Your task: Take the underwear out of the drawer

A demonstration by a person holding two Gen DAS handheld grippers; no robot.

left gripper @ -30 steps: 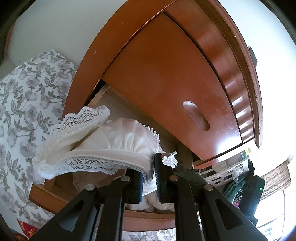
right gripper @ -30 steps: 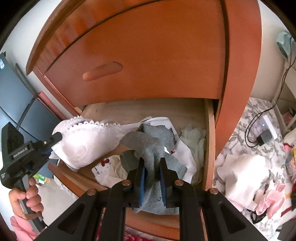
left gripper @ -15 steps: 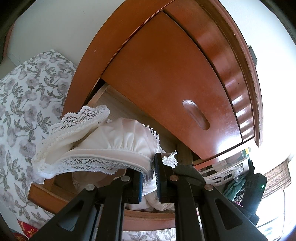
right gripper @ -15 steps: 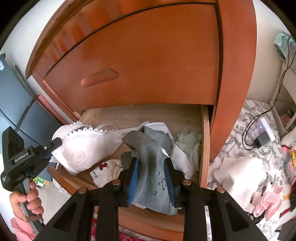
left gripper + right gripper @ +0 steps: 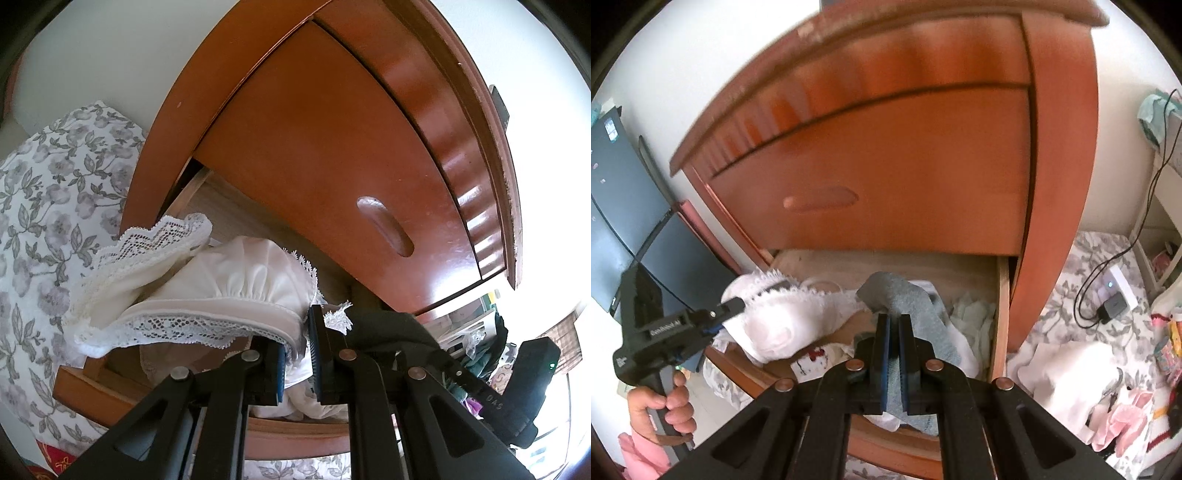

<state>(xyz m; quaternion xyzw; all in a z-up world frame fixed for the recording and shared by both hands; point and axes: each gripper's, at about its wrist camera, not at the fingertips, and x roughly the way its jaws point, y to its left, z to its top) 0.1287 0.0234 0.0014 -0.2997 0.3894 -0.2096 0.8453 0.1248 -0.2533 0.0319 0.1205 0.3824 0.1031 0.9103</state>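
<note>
Now | drawer [image 5: 999, 325] open (clothes inside) | right tongs [image 5: 894, 325] pinching grey sock [image 5: 916, 314]

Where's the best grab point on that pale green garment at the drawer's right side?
Judging by the right wrist view, pinch a raised fold in the crumpled middle of the pale green garment, coming from above and in front. The drawer's right wall blocks the side, and the grey garment lies at its left.
</note>
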